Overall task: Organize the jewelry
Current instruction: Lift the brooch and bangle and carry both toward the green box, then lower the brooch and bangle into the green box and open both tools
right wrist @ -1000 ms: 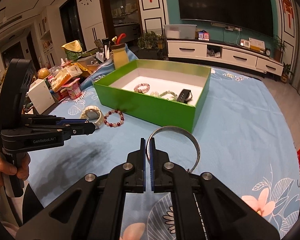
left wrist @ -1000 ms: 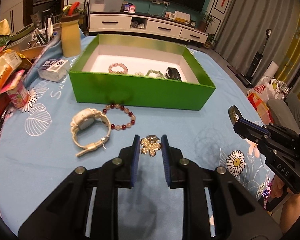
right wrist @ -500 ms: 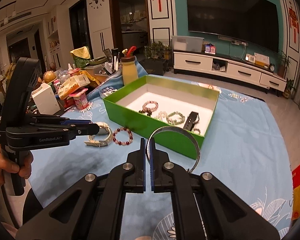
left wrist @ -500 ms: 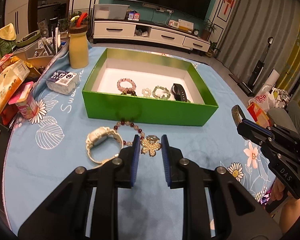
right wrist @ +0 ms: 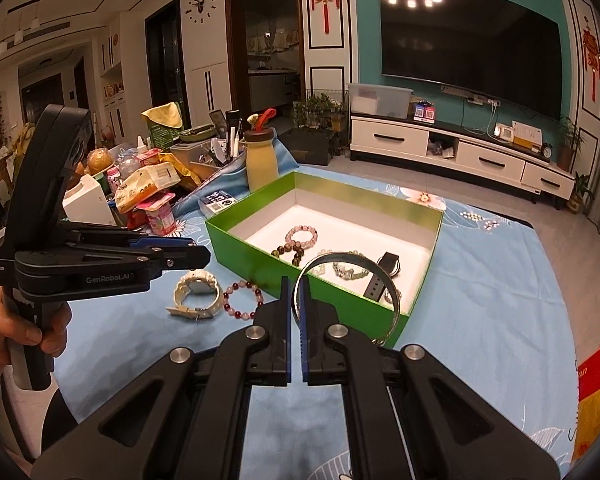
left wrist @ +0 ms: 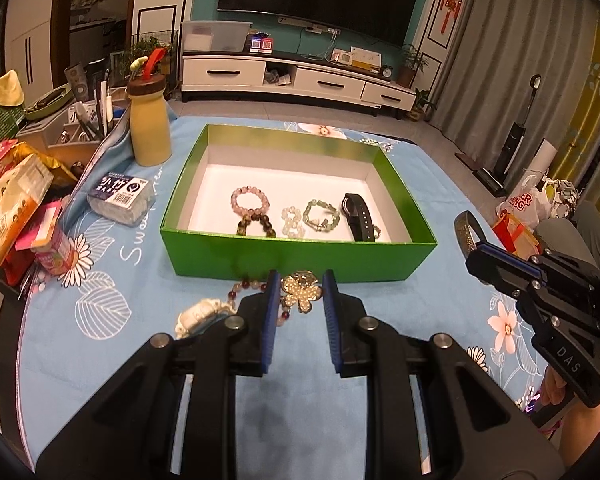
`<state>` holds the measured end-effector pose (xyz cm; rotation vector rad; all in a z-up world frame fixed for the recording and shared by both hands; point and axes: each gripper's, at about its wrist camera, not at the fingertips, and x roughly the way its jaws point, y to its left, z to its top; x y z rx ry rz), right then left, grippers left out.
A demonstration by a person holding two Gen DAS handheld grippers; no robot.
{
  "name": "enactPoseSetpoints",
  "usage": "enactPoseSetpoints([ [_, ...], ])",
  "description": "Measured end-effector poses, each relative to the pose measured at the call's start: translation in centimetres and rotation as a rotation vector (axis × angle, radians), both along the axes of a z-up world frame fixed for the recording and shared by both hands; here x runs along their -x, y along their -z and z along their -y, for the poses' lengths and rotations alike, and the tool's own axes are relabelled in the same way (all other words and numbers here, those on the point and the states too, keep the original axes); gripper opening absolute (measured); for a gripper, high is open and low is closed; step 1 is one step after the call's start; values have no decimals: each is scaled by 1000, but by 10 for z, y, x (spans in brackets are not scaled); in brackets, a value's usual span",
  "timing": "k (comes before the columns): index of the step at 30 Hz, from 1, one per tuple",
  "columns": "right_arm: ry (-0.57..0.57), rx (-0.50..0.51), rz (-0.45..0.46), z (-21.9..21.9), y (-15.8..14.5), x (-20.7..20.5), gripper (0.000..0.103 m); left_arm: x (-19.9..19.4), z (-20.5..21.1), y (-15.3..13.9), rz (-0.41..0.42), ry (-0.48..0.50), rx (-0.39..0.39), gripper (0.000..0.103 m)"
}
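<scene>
Two claws grip jewelry: left claw clamps a gold flower brooch; right claw pinches a silver bangle.

Left gripper, handle gripped by a hand at near left, pitched downward with jaws pinched on a gold flower-shaped brooch; right gripper likewise pitched down, jaws clamped on a thin silver metal bangle.
</scene>
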<state>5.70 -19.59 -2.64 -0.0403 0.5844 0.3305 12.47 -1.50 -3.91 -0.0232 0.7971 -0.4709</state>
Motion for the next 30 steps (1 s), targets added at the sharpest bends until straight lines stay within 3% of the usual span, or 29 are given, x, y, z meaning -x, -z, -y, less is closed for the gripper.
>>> enactPoseSetpoints([
  [17,8,-5,31,8,-5,-30,3,-34,16,-12,38,15,-9,21],
  [30,22,-35,36,23,-6,-68,3,-84,19,-16,28,-9,21,21],
])
